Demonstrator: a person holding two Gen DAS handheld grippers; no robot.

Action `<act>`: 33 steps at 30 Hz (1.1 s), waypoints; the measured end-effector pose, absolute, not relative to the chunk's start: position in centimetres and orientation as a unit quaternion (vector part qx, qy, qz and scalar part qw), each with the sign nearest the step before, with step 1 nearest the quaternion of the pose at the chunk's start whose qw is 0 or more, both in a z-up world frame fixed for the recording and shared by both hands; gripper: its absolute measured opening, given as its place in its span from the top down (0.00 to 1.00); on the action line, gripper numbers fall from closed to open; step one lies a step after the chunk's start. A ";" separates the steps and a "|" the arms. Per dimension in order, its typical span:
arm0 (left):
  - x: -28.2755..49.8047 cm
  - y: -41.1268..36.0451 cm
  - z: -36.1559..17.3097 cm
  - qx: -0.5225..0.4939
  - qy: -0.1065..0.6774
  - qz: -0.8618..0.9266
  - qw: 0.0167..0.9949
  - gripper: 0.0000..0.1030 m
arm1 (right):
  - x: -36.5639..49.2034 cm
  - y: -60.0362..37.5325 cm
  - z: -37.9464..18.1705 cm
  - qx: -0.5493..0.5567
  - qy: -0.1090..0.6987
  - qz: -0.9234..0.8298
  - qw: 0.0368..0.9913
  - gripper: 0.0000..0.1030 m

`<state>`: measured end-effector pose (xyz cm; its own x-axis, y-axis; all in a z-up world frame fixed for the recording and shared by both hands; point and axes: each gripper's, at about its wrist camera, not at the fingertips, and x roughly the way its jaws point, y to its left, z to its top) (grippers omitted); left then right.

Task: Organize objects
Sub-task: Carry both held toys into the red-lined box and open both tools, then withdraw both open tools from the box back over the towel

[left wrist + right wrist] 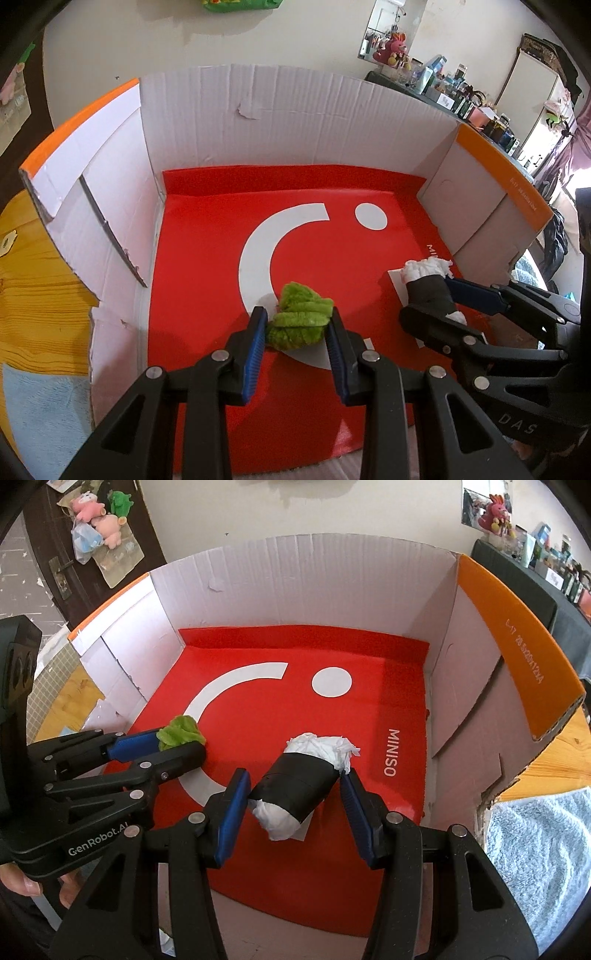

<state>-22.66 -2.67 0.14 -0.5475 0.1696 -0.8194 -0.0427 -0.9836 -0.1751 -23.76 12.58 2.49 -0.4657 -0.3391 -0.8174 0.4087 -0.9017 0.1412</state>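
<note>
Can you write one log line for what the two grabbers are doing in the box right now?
left gripper: fingers shut on green fuzzy cloth | right gripper: fingers shut on black roll stuffed with white paper | both over red box floor

Bright even daylight, soft shadows, sharp centre, heavy fisheye bending, dark corners

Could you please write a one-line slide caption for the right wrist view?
Right gripper clamps a black, paper-stuffed roll over the red-lined cardboard box, while the left gripper holds a green cloth.
</note>
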 end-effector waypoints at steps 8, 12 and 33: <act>-22.5 -2.9 0.3 -0.470 -0.072 0.877 0.061 0.68 | -23.7 12.6 2.5 0.466 0.036 -0.856 0.221 0.52; -22.6 -3.0 0.3 -0.469 -0.069 0.878 0.058 0.65 | -23.8 12.6 2.5 0.467 0.034 -0.855 0.222 0.51; -21.3 -3.4 1.2 -0.456 -0.062 0.887 0.044 0.52 | -22.7 12.4 3.2 0.456 0.036 -0.860 0.226 0.42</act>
